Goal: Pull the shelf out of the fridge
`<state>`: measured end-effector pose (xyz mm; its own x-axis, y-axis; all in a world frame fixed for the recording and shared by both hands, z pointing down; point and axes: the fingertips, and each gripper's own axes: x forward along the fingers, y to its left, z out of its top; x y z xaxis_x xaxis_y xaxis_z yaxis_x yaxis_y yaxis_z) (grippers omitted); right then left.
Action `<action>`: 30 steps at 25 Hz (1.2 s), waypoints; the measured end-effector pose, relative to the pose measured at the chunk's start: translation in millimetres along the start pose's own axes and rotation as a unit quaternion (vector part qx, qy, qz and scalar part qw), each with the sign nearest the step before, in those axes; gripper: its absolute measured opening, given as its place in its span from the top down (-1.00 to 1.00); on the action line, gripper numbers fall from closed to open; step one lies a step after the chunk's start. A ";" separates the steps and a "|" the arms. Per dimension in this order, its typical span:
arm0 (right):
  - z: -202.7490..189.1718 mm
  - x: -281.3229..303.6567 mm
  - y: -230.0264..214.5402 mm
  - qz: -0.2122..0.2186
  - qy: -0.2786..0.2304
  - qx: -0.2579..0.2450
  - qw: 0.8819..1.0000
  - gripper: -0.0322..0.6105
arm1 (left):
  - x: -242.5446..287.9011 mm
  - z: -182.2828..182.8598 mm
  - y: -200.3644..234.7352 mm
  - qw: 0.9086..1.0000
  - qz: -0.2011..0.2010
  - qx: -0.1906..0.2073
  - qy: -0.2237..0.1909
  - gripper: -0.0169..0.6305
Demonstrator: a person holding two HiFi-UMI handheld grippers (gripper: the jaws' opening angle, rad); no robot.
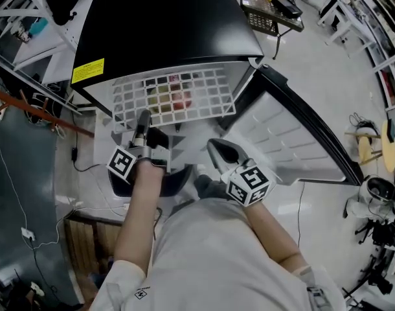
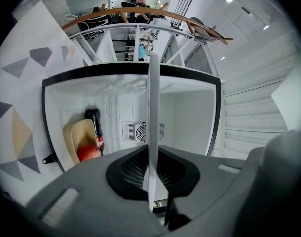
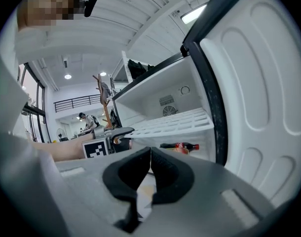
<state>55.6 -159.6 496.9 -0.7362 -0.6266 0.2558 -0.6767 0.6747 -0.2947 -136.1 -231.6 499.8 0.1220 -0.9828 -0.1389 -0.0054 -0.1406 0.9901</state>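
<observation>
Contact is made at the left: the left gripper [image 1: 144, 116] is clamped on the front edge of the shelf [image 1: 184, 92], near its left corner. In the left gripper view its jaws are set narrow, and the thin white edge of the shelf is pinched between the dark pads [image 2: 128, 169] and seen edge-on as a strip. Behind that strip a bottle [image 2: 96, 130], a red apple [image 2: 89, 152] and a beige bowl [image 2: 74, 135] are seen inside the fridge [image 1: 165, 24]. The shelf is drawn partly out: in the head view its white grid is shown jutting forward past the black top, and blurred red and yellow things are made out through it. Further right, the right gripper [image 1: 215, 146] is held clear of the shelf, just off its front right corner. Its jaws are pressed together and nothing is held between them. At the far right the door [image 1: 282, 135] is swung wide open.
</observation>
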 end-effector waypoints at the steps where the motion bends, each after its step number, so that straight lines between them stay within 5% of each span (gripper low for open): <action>1: -0.4 -1.5 1.0 -0.001 -0.001 0.002 1.000 0.89 | -1.3 -0.7 -0.6 1.000 0.000 -0.001 0.000 0.85; 30: -36.3 -32.4 37.5 -0.044 -0.002 0.015 0.999 0.89 | -51.1 -19.4 -4.0 0.999 -0.017 -0.022 0.040 0.85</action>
<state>53.7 -99.9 510.9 -0.6743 -0.6842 0.2779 -0.7376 0.6058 -0.2983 -123.0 -178.6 503.4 0.2004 -0.9644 -0.1724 0.0443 -0.1669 0.9850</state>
